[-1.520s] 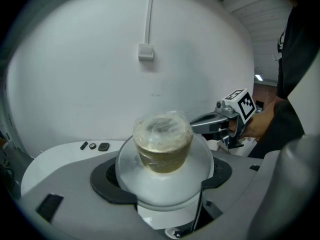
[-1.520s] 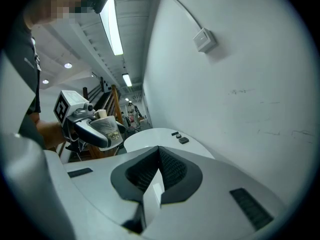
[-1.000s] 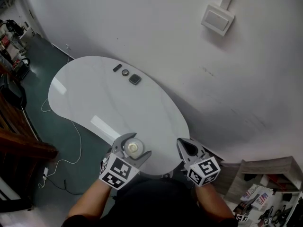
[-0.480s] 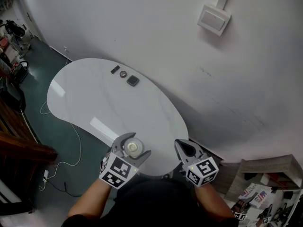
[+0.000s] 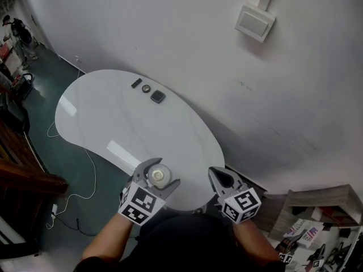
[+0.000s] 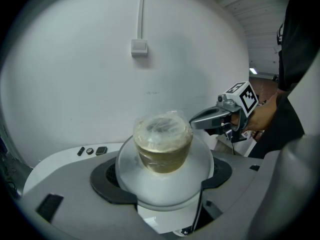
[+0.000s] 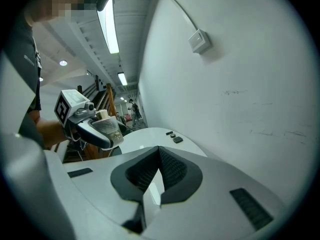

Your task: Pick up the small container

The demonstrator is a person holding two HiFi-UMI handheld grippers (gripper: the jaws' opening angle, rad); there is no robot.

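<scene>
**A:** Head view first. Where's the small container (image 5: 160, 177)?

**B:** At about 7 o'clock in the frame, over the near edge of the white table (image 5: 113, 123). The left gripper (image 5: 161, 173) has its jaws spread around the container, one on each side.

**A:** And the other tool?

**B:** The right gripper (image 5: 216, 174) is at 5 o'clock, just off the table's near rim. Its jaws are drawn together to a point. Three small dark items (image 5: 146, 88) lie in a row at the table's far end, toward 11 o'clock, well apart from both tools. A wall box (image 5: 254, 22) sits at 1 o'clock.

**A:** Left gripper view?

**B:** The container fills the centre, a translucent cup with a crinkled clear film lid (image 6: 162, 126) and something yellowish inside. The jaws clasp it from either side. (I can't tell whether its base touches the tabletop.) The right gripper shows at 3 o'clock, held in a person's hand (image 6: 261, 118), and the dark items are at 9 o'clock.

**A:** Right gripper view?

**B:** Its two ridged pads meet with nothing between them. The left gripper with the container shows at 9 o'clock, and the far end of the table with the dark items is just above centre.
</scene>
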